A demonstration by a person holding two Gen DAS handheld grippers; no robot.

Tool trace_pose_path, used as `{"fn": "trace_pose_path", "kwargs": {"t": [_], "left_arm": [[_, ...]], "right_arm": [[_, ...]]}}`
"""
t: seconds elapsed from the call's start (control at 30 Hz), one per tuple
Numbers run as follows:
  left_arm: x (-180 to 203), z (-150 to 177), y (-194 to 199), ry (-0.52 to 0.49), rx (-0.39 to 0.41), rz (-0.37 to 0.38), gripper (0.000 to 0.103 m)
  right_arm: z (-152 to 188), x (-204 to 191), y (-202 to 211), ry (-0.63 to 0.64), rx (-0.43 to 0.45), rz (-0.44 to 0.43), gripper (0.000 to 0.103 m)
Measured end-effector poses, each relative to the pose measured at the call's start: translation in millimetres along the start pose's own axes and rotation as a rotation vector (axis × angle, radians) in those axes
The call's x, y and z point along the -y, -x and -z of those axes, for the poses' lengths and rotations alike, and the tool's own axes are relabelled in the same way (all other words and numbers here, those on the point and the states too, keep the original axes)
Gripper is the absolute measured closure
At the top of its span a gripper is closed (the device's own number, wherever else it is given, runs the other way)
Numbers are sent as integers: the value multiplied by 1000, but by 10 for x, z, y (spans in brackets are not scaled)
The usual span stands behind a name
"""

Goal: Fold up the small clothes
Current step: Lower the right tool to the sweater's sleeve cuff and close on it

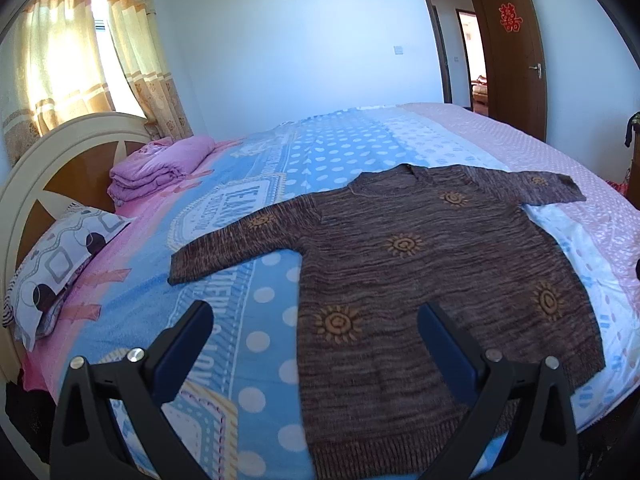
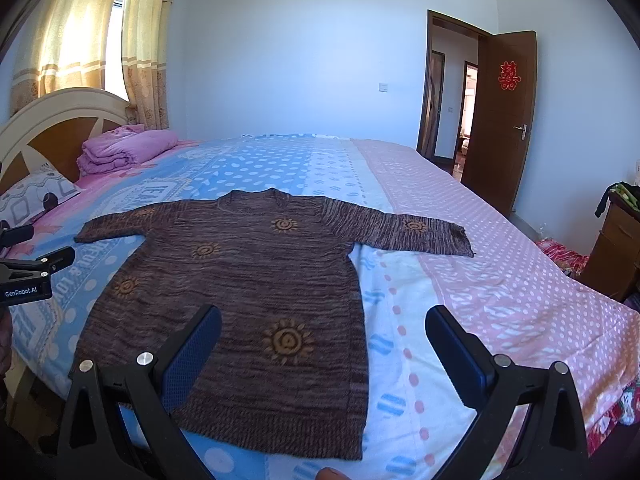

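A brown knitted sweater [image 1: 420, 280] with orange sun motifs is being displayed flat on the bed [image 1: 256, 208], sleeves stretched out to both sides, hem nearest the cameras. The left gripper [image 1: 316, 320] is being held above the hem's left part, its jaws spread wide and nothing pinched. The right gripper [image 2: 324, 324] is being held over the hem's right part, likewise spread and empty. Folded pink bedding [image 1: 160, 168] is lying by the headboard [image 1: 52, 156].

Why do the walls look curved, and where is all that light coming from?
Both wrist views use fisheye lenses, so the bed and door bow outward with dark corners. In the left wrist view, sun through the curtains washes out the window; the sweater stays evenly lit, slightly soft near the gripper.
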State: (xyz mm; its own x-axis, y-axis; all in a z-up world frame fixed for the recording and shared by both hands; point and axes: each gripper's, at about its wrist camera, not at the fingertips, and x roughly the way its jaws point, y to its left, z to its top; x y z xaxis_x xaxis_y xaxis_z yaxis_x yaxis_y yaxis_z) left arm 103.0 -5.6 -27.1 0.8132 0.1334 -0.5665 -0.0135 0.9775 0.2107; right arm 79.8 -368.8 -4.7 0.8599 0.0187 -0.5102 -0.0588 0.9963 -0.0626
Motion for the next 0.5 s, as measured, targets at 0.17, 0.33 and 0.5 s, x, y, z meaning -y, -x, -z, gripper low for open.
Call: {"fn": "trace_pose_path", "kwargs": {"t": [0.17, 0.33, 0.5], "left_arm": [[51, -180, -290, -16, -15, -7, 0], [59, -351, -640, -14, -39, -24, 0], [125, -522, -1042, -9, -50, -67, 0]], "right_arm": [[-130, 220, -289, -49, -14, -40, 1], [-279, 432, -634, -78, -53, -40, 1], [-447, 782, -1061, -113, -92, 21, 1]]}}
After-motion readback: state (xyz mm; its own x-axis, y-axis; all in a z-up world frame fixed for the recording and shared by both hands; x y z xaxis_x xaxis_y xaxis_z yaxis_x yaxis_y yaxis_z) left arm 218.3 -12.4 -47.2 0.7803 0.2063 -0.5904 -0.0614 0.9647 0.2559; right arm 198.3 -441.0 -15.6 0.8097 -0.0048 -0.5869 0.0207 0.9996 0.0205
